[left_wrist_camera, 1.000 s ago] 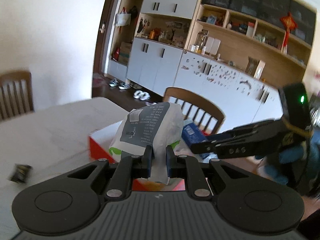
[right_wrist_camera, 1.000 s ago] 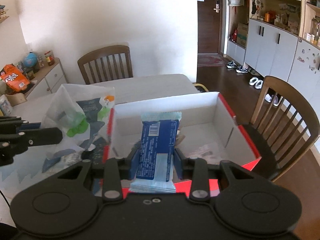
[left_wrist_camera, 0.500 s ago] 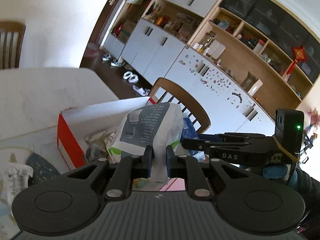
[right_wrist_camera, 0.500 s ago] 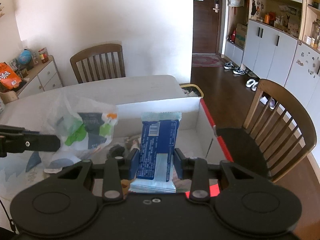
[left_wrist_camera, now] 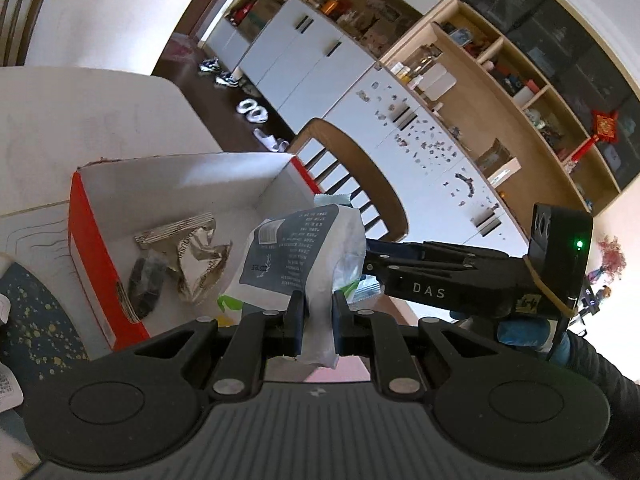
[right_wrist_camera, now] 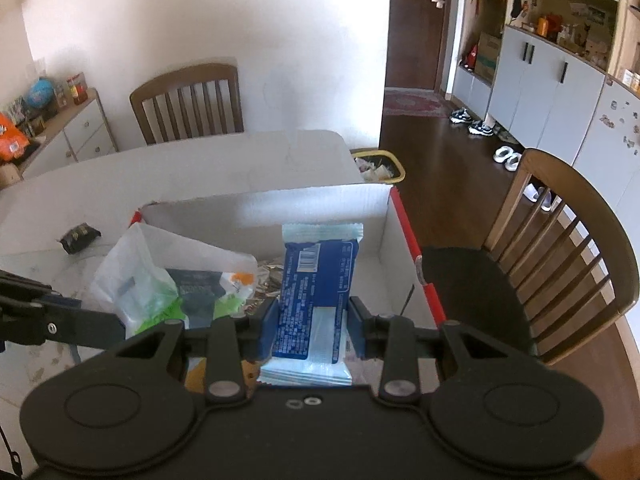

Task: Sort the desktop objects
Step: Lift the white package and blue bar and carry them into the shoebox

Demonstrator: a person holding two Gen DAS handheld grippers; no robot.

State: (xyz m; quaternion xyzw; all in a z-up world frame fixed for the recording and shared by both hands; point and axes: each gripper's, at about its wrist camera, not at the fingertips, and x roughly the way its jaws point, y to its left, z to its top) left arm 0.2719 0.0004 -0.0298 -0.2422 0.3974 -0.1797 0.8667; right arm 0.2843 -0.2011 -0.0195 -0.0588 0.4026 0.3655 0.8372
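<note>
While both packets are hanging over the open box, the step in hand appears to be the drop into it.

Left wrist view: the left gripper (left_wrist_camera: 317, 322) is pinching the bottom edge of a white bag (left_wrist_camera: 298, 258) with dark print, jaws closed on the film. The bag is standing up over the near part of the red-sided box (left_wrist_camera: 90, 248), whose white floor is already carrying a crumpled foil wrapper (left_wrist_camera: 192, 254) and a dark wrapper (left_wrist_camera: 146, 284). The right gripper (left_wrist_camera: 372, 258) is reaching in from the right; its load is almost wholly hidden here behind the bag.

Right wrist view: the right gripper (right_wrist_camera: 312, 326) is clamping a blue packet (right_wrist_camera: 316, 280) by its sides, upright above the box interior. This view alone is showing a small dark item (right_wrist_camera: 80, 236) lying on the surface (right_wrist_camera: 160, 172) outside the box, and a bin (right_wrist_camera: 380, 166) beyond the far edge.

Next, each set of jaws likely needs to open over bare floor.
</note>
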